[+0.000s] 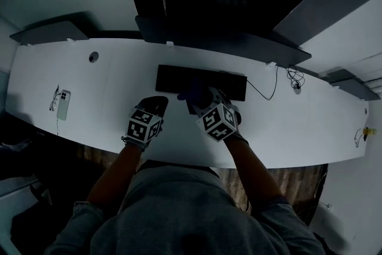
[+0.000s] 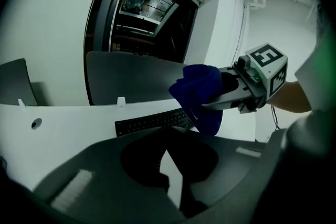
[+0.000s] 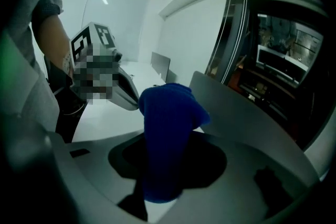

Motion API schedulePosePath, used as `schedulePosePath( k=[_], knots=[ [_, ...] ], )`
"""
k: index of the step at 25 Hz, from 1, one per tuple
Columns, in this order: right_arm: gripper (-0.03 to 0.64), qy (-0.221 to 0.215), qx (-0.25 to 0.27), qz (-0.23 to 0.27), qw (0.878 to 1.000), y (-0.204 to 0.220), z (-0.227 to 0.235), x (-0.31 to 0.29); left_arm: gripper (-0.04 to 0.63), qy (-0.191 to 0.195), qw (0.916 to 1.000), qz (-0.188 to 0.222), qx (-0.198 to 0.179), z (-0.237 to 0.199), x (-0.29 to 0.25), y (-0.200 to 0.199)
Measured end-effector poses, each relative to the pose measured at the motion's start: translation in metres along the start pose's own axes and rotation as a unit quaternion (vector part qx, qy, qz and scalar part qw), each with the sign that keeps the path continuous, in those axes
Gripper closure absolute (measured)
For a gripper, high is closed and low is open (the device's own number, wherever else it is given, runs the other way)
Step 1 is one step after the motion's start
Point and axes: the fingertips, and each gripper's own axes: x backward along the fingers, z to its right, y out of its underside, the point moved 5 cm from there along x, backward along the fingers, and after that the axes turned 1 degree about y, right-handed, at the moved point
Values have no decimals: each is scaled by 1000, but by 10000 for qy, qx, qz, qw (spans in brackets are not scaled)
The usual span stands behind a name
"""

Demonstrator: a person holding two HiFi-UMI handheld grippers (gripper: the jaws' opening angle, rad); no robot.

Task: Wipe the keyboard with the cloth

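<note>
The cloth (image 3: 167,134), a deep-blue, soft, knitted-looking fabric, was bunched into a rounded wad. The jaws of the right gripper (image 3: 160,176) were pinched on it, and its folds spilled over their tips. The right gripper view showed that weave and grip but not the keyboard. The left gripper view showed the cloth (image 2: 202,93) hanging from the right gripper (image 2: 223,98) over the right end of the flat black keyboard (image 2: 149,122); whether it touched the keys could not be told. In the dim head view the cloth was only a dark patch at the near edge of the keyboard (image 1: 179,79), just ahead of the right gripper (image 1: 203,103). The left gripper (image 1: 156,103) was just beside it over the smooth white table (image 1: 107,77), its dark fingers pressed together at the tips with nothing between them. A white phone (image 1: 63,103) lay well off to the left.
</note>
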Motion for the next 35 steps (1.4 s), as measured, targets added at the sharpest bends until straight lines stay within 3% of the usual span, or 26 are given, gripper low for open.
schedulePosePath(
  k=[8,19,26,35],
  knots=[
    [456,18,-295,-149,9995,-28,-13,-63,588,44,9998,-136,162,-59,-2,13],
    [456,-70,-664,-643,9957,-19,-27,-143,588,56,9988,-381,309,-119,-21,32],
    [456,-224,-381,-1102,9929,-6,-40,-187,588,61,9976,-472,495,-138,-31,45],
    [456,-162,-811,-1072,9908,-5,-44,-221,588,20,9971,-372,668,-152,-40,48]
  ],
)
